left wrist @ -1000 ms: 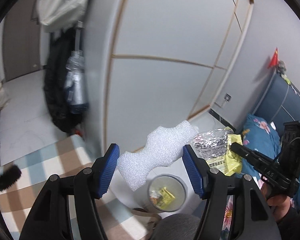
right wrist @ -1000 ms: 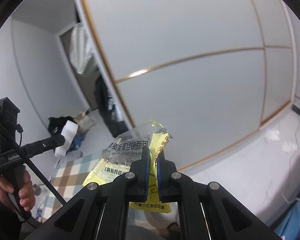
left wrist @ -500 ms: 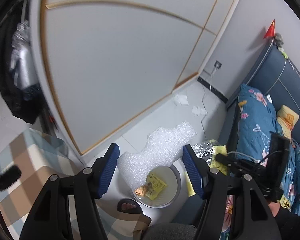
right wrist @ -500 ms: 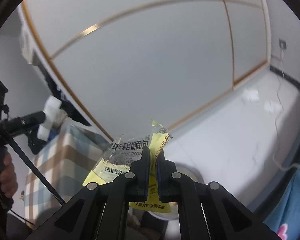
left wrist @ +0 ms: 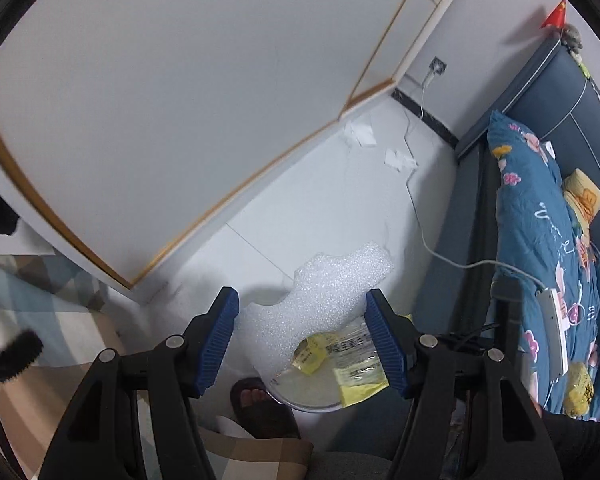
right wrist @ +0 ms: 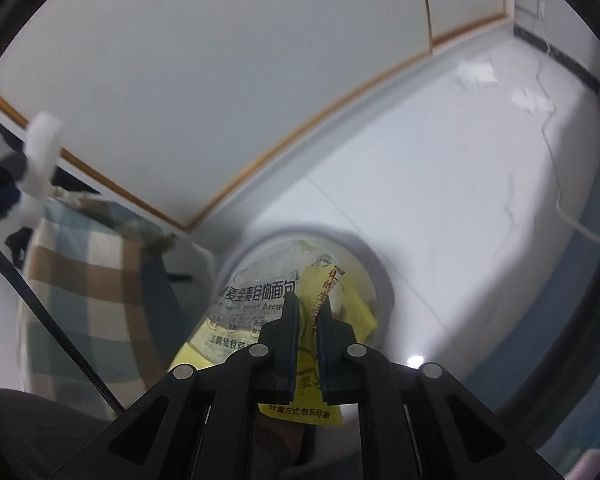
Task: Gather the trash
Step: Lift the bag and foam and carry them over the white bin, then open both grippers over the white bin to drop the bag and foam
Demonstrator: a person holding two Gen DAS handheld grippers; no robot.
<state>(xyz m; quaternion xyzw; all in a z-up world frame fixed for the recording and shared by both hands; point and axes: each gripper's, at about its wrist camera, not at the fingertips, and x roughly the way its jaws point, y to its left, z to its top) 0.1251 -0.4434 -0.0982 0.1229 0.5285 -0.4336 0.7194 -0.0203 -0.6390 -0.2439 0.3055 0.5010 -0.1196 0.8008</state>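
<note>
My left gripper (left wrist: 300, 304) is shut on a white foam piece (left wrist: 332, 292), which spans the gap between its blue pads above the floor. Just below it stands a round white trash bin (left wrist: 300, 402) holding yellow wrappers. My right gripper (right wrist: 308, 300) points down over that trash bin (right wrist: 384, 280) with a clear and yellow bread wrapper (right wrist: 260, 296) between its pads. Its jaws are opening, and the wrapper still hangs from them above the bin's mouth. The same wrapper (left wrist: 352, 360) shows over the bin in the left wrist view. The foam piece (right wrist: 40, 160) appears blurred at the far left.
White wardrobe doors (left wrist: 180, 80) rise behind the bin. Two crumpled white papers (left wrist: 360, 136) and a white cable (left wrist: 420, 232) lie on the pale floor. A bed with a blue flowered cover (left wrist: 540, 220) is on the right, a plaid cloth (left wrist: 40, 320) on the left, a slippered foot (left wrist: 256, 396) beside the bin.
Both grippers have sunk and tipped down towards the floor. The bin has come right under the wrapper. The right pads stand slightly further apart than before.
</note>
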